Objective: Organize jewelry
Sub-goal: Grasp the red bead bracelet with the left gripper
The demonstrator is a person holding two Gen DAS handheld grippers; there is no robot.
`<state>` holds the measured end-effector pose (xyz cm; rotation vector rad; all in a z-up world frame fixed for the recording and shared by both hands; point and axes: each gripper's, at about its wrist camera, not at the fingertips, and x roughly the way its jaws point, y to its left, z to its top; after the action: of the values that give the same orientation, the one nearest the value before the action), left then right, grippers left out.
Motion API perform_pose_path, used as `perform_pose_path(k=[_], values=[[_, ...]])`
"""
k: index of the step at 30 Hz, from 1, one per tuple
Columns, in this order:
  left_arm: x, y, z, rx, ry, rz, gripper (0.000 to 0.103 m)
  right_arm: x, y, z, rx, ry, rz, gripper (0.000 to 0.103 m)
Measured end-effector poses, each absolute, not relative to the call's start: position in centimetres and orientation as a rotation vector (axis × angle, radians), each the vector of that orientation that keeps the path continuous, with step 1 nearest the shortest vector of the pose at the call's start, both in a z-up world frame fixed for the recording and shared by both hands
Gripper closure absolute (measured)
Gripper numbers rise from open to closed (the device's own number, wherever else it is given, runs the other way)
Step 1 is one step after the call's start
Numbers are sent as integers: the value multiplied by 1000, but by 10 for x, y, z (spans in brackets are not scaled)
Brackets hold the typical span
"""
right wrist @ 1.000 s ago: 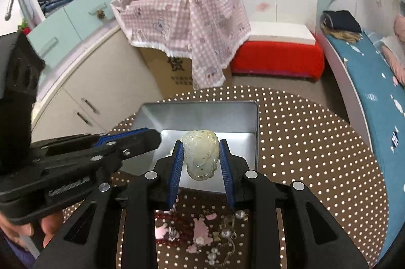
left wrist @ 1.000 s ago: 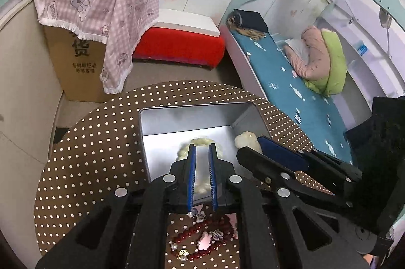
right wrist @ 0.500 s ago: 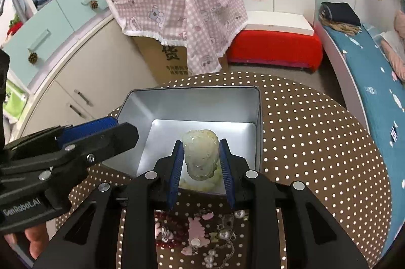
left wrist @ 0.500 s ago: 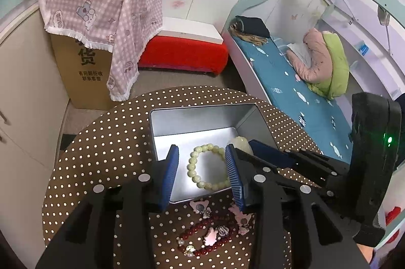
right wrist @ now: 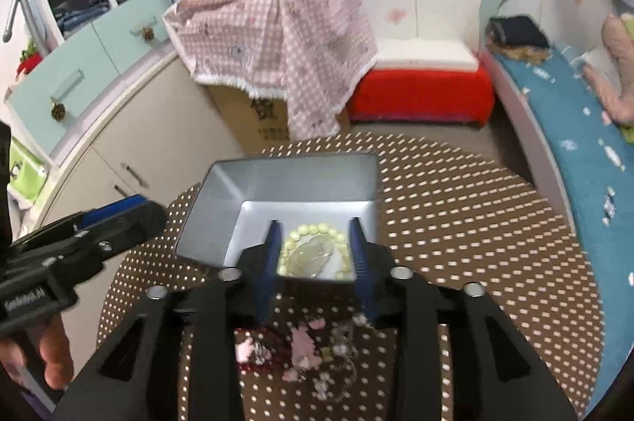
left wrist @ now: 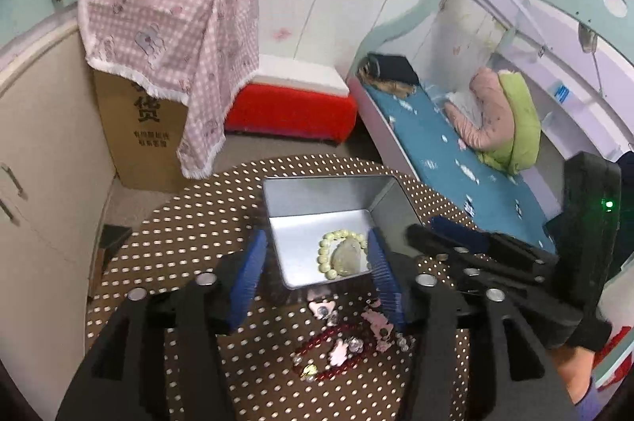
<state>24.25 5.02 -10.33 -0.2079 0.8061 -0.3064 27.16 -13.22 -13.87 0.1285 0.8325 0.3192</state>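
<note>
A silver tin box (left wrist: 313,193) (right wrist: 277,179) stands on the round brown dotted table (left wrist: 190,223). Inside it lie a pale green bead bracelet (left wrist: 325,254) (right wrist: 313,229) and a pale jade pendant (left wrist: 348,255) (right wrist: 315,254) resting within the bracelet's ring. My left gripper (left wrist: 317,272) is open and empty, just in front of the box. My right gripper (right wrist: 315,260) is open and empty above the pendant. A dark red bead bracelet (left wrist: 335,355) and pink charms (right wrist: 303,341) lie on the table in front of the box.
A cardboard box under a pink checked cloth (left wrist: 158,37) and a red bench (left wrist: 289,108) stand beyond the table. A bed with a blue sheet (left wrist: 455,151) runs along the right. Cupboards (right wrist: 119,128) stand on the left.
The right gripper opened and let the jade pendant down into the tin, inside the bead bracelet. The left gripper opened wider and drew back from the box.
</note>
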Motion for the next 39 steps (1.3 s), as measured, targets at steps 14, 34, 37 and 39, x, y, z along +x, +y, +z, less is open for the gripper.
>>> perform_pose_path(k=[14,34,37,39], values=[[188,58,-146,-130,834,-242,49,195,-194,-166,131,803,234,53],[197,21,-198,14,943,-184,61,171,-197,-204,181,855,248,52],[198,21,-199,36,934,-166,74,171,-194,-204,178,854,246,50],[198,22,-200,47,924,-153,86,171,-192,-204,173,856,252,49]])
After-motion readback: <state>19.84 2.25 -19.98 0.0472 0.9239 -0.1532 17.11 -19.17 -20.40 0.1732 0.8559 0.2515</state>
